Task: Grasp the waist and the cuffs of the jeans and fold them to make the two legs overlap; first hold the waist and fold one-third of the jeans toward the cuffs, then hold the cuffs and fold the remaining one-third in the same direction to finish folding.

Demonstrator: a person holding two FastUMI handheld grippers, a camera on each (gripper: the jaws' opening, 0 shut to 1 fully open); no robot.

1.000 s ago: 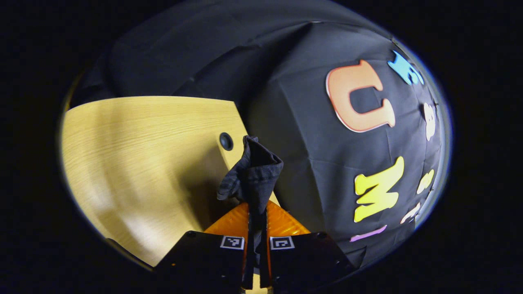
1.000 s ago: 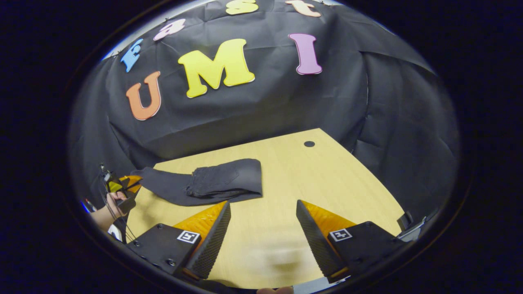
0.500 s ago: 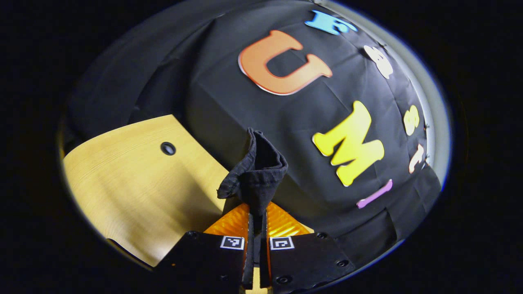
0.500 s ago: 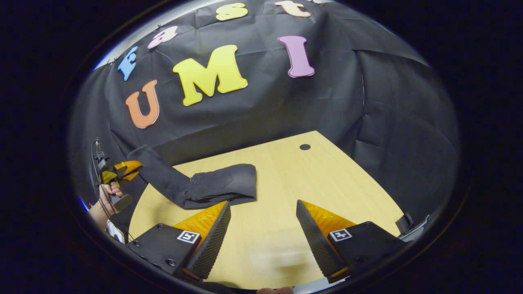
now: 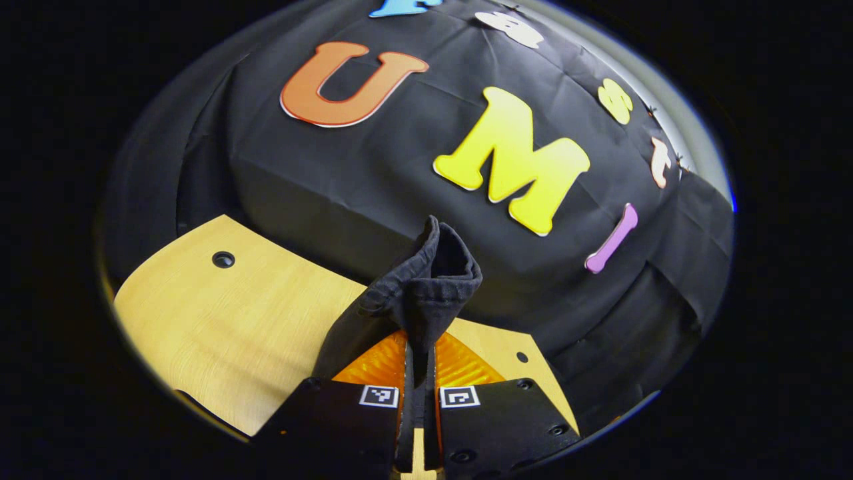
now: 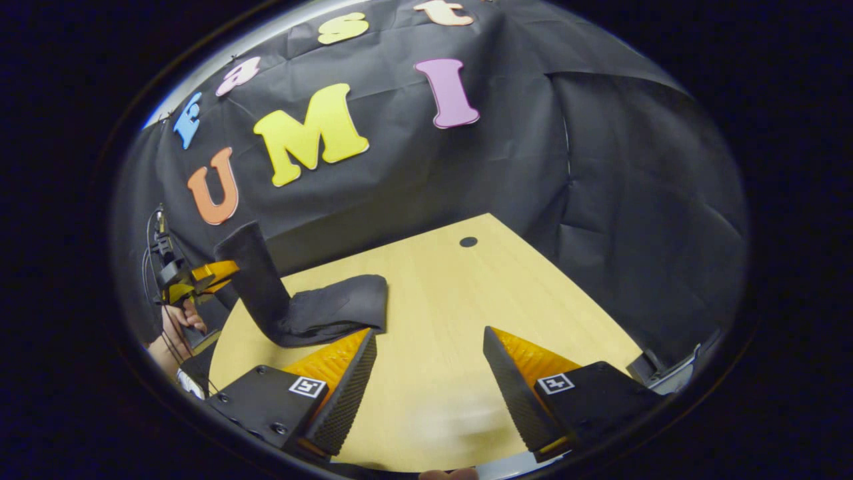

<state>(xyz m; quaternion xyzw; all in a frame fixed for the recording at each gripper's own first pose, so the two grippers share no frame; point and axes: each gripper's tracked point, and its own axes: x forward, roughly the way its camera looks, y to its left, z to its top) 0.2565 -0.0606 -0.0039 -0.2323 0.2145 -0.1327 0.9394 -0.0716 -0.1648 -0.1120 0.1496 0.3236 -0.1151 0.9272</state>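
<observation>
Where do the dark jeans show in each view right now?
Left gripper view: a bunched end of the dark denim jeans at bottom centre, pinched in the left claw.
Right gripper view: lower left, one end lifted, the rest folded on the table.
Shared landmark: the light wooden table's round black hole.

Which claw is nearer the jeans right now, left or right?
Left. The left claw is shut on the cuff end of the jeans, holding it raised off the table. The right claw is open, hovering beside the folded part without touching.
</observation>
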